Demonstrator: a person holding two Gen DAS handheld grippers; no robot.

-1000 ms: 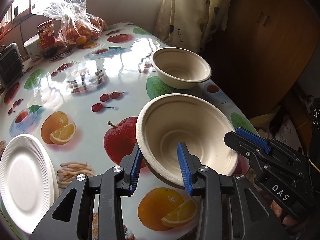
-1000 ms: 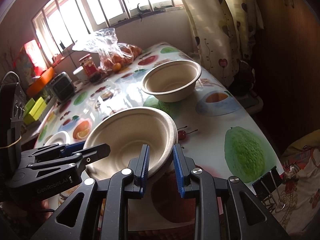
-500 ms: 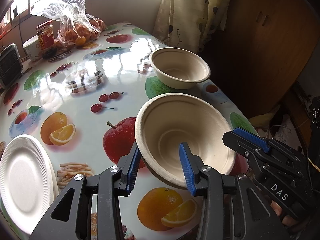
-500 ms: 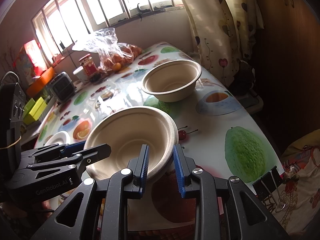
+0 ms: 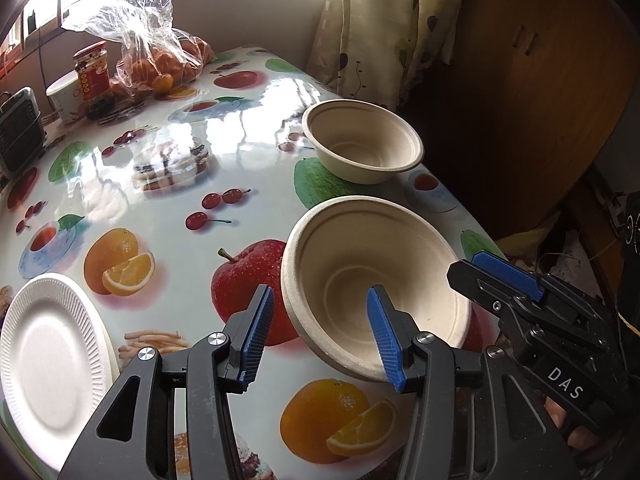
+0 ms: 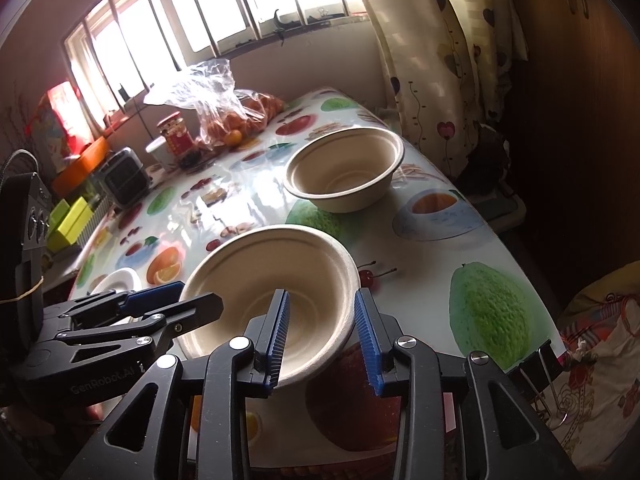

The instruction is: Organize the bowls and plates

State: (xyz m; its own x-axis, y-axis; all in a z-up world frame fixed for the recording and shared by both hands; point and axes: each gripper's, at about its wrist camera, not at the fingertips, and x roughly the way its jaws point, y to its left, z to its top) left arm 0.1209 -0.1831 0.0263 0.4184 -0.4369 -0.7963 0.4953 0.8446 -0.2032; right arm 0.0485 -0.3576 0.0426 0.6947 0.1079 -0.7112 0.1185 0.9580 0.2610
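While the near bowl (image 5: pixel 376 280) sat tilted at lower centre of the left wrist view, the left gripper (image 5: pixel 320 336) had its fingers spread wide on either side of the bowl's near-left rim: one blue pad (image 5: pixel 256 332) outside and apart from the wall, the other inside the bowl, whether touching could not be told. From the right wrist view the same bowl (image 6: pixel 272 280) filled lower centre, and the right gripper (image 6: pixel 322 336) straddled its rim at a middling width, one pad inside, one outside; contact was unclear, though a gap showed on the outer side. A second bowl (image 5: pixel 362 146) stood upright on the surface (image 5: pixel 168 200) in the upper right of the left view, well apart from the near one. A white plate (image 5: pixel 48 356) lay flat at the lower left edge. At the upper left stood a plastic bag of oranges (image 5: pixel 156 56) and a red-labelled jar (image 5: pixel 93 72). A patterned curtain (image 5: pixel 372 24) hung at the top.
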